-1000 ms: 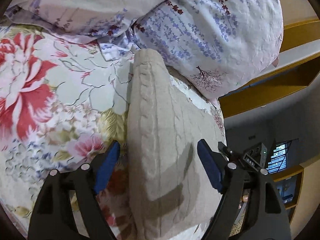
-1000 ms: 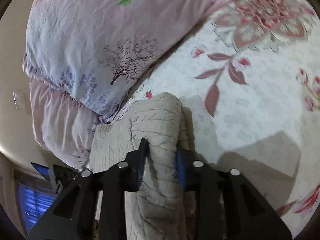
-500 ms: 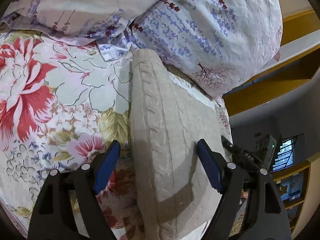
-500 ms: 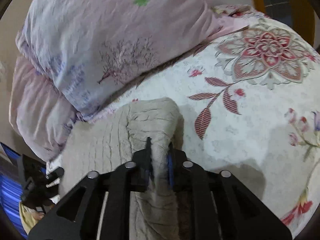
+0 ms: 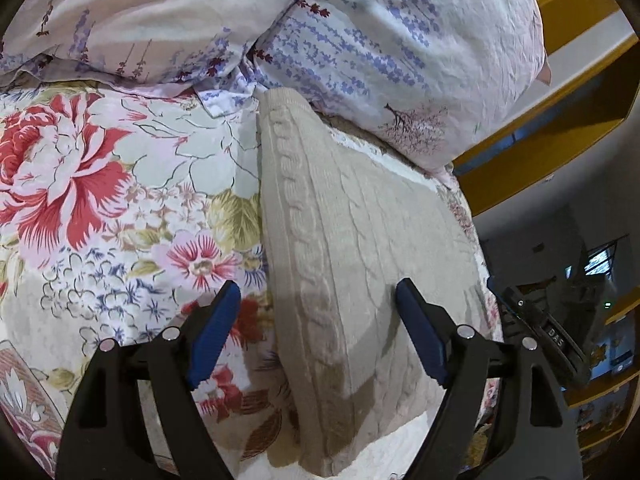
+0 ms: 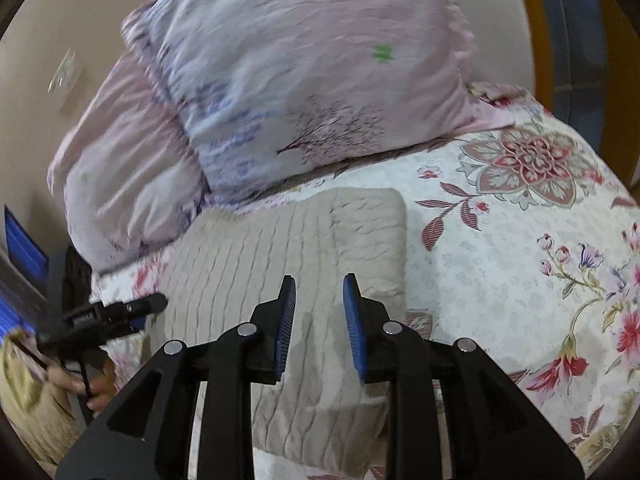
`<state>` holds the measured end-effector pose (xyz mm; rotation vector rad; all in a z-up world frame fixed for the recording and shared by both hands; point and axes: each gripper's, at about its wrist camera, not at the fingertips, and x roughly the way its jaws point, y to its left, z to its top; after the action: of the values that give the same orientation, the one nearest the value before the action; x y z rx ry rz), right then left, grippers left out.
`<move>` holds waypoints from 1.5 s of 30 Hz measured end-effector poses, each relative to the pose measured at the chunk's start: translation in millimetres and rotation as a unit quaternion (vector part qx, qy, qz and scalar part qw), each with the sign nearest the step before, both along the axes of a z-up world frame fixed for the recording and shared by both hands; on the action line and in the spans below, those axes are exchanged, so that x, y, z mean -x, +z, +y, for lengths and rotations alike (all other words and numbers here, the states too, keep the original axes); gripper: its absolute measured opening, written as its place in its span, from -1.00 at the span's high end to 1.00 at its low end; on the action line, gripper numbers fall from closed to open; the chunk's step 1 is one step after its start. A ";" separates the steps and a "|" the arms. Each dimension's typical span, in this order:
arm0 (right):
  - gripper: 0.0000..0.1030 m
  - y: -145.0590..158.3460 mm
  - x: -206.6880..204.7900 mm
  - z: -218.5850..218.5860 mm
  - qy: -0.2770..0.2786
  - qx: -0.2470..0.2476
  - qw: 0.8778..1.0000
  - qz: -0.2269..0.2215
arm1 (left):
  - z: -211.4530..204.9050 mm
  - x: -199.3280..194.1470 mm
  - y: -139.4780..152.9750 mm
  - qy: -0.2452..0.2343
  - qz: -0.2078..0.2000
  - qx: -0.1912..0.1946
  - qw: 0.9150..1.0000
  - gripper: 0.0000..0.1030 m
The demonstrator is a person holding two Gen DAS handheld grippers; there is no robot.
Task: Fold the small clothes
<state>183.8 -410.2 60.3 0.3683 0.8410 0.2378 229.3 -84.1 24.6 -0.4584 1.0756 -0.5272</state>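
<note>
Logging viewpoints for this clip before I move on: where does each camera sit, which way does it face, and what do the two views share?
Left wrist: on the left gripper, angled down over the folded beige cable-knit sweater; its open blue-padded fingers show.
Right wrist: on the right gripper, angled down at the sweater; its jaws are opening, clear of the knit; a hand holds the left gripper at left.
Shared: sweater, floral bedspread, lavender-print pillow.

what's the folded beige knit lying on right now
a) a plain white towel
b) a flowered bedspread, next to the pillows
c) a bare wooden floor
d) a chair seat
b: the folded beige knit lies flat on the flowered bedspread, its far edge close to the pillows.
</note>
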 end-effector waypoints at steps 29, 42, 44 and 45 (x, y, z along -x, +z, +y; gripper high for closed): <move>-0.36 -43.1 -15.8 -54.8 -0.067 -0.159 0.979 0.113 | -21.3 -7.2 -0.1 -0.021 -0.013 -0.054 0.998 -0.81; -0.18 -69.8 -39.3 -37.4 -0.002 -0.220 0.964 0.148 | -17.2 -17.0 -18.3 -0.028 0.042 0.086 0.995 -0.54; -0.10 -72.7 -41.4 -37.4 0.005 -0.233 0.961 0.148 | -14.3 -18.5 -21.6 -0.022 0.050 0.101 0.993 -0.36; -0.06 -73.6 -42.4 -37.2 0.010 -0.236 0.960 0.148 | -12.8 -18.9 -22.9 -0.021 0.055 0.106 0.993 -0.30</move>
<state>226.2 -447.5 -13.4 0.8588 1.0814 0.4102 248.1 -96.9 1.7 -0.6576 1.1414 -0.6630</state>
